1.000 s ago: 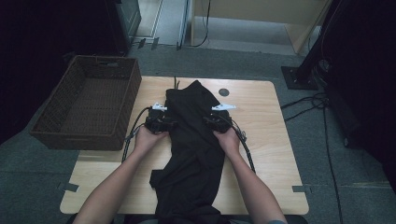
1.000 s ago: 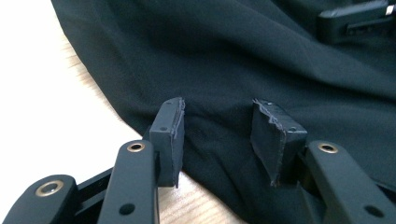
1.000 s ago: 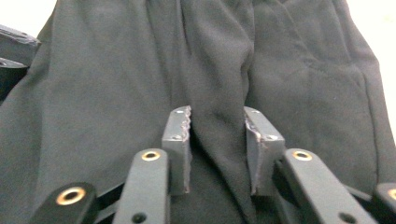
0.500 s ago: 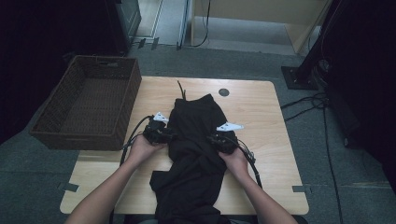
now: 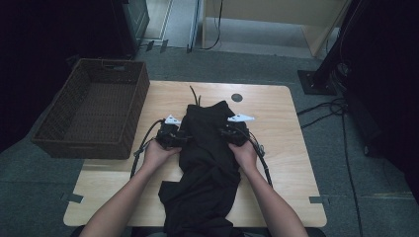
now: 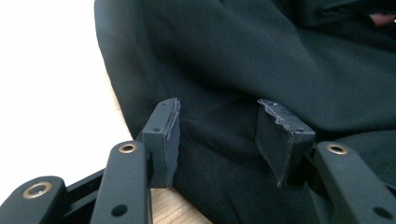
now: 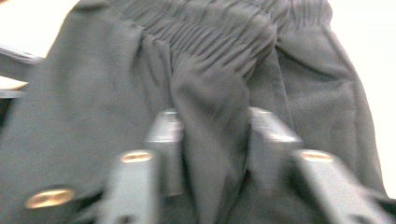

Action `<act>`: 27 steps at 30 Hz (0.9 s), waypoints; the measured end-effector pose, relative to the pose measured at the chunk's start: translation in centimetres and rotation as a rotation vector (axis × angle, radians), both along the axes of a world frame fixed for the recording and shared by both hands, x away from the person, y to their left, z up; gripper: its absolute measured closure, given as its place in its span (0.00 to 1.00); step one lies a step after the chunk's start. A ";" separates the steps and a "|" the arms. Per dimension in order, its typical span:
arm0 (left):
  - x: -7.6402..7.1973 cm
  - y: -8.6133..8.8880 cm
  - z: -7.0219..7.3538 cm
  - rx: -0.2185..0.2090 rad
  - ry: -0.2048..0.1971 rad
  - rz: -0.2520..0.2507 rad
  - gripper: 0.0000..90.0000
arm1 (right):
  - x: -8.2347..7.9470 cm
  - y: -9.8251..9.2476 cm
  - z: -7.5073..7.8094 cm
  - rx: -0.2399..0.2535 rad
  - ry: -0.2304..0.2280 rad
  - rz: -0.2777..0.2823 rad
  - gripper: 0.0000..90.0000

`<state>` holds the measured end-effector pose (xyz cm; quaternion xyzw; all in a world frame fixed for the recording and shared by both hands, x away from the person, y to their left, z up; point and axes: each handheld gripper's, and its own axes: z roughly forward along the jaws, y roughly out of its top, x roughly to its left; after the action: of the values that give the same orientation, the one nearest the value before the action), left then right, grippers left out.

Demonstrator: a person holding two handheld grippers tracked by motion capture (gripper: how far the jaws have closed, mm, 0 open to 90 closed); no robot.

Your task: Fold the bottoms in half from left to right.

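- Black trousers (image 5: 207, 163) lie along the table's (image 5: 281, 148) middle, legs hanging over the near edge.
- Left gripper (image 6: 217, 135), jaws just widening, stands released over the fabric.
- Right gripper (image 7: 212, 140) pinches a fold below the waistband.

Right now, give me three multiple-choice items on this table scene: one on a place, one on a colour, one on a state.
1. Where does the wicker basket stand?
A. at the table's left edge
B. on the garment
C. at the table's right edge

2. What colour is the garment?
A. white
B. black
C. red

3. How is the right gripper?
A. wide open above the basket
B. lying loose on the floor
C. pinching a fold of the garment

Answers: 1 A, the high view shows it left of the tabletop. 2 B, it is black in every view. 3 C, the right gripper view shows fabric bunched between its jaws.
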<state>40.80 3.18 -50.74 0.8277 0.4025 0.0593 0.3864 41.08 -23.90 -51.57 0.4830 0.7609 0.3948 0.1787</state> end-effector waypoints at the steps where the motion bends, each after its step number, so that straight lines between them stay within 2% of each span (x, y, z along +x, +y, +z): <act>1: 0.0 0.0 0.1 -0.003 -0.004 0.001 0.55 | 0.3 0.2 0.1 -0.008 0.004 0.001 0.92; 2: -0.1 0.1 0.2 0.001 -0.016 -0.003 0.55 | 0.5 0.3 0.4 0.000 0.000 0.004 0.96; 5: -0.1 0.4 1.0 -0.001 -0.044 0.000 0.55 | 0.7 0.5 2.5 0.002 -0.067 0.033 0.98; 7: 0.1 0.7 1.6 -0.015 -0.051 0.013 0.55 | 1.1 0.6 4.0 -0.018 -0.109 0.058 0.98; 9: 0.2 1.0 2.0 -0.029 -0.053 0.031 0.55 | 1.6 0.3 5.2 -0.046 -0.149 0.052 0.97; 10: 0.2 1.1 2.0 -0.029 -0.058 0.035 0.54 | 2.1 0.0 5.4 -0.067 -0.163 0.036 0.94; 11: 0.3 1.2 2.1 -0.026 -0.055 0.036 0.54 | 2.6 -0.4 5.3 -0.084 -0.171 0.000 0.84; 12: 0.4 1.3 2.1 -0.022 -0.053 0.043 0.53 | 3.2 -0.9 5.0 -0.085 -0.165 -0.034 0.71; 14: 0.9 1.4 1.9 -0.011 -0.044 0.045 0.52 | 4.2 -1.8 4.2 -0.066 -0.117 -0.072 0.64; 16: 1.6 1.6 1.9 -0.008 -0.030 0.058 0.51 | 4.4 -2.4 3.6 -0.046 -0.092 -0.087 0.54; 18: 2.6 1.8 1.9 -0.024 -0.004 0.063 0.50 | 4.4 -2.8 3.3 -0.012 -0.064 -0.082 0.49; 20: 3.6 1.7 1.9 -0.036 0.016 0.068 0.47 | 4.2 -3.0 3.2 -0.005 -0.046 -0.078 0.45; 23: 4.9 1.3 1.9 -0.033 0.035 0.061 0.44 | 4.1 -3.1 2.9 0.036 -0.004 -0.052 0.38; 24: 5.3 1.1 1.9 -0.034 0.036 0.061 0.43 | 4.1 -3.1 2.7 0.038 0.017 -0.050 0.35; 27: 6.1 0.5 1.7 -0.046 0.048 0.057 0.42 | 4.2 -3.0 1.7 -0.020 0.042 -0.072 0.32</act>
<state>46.93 3.68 -49.06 0.8079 0.4364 0.0414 0.3937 45.29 -26.86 -49.87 0.5167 0.7504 0.3702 0.1815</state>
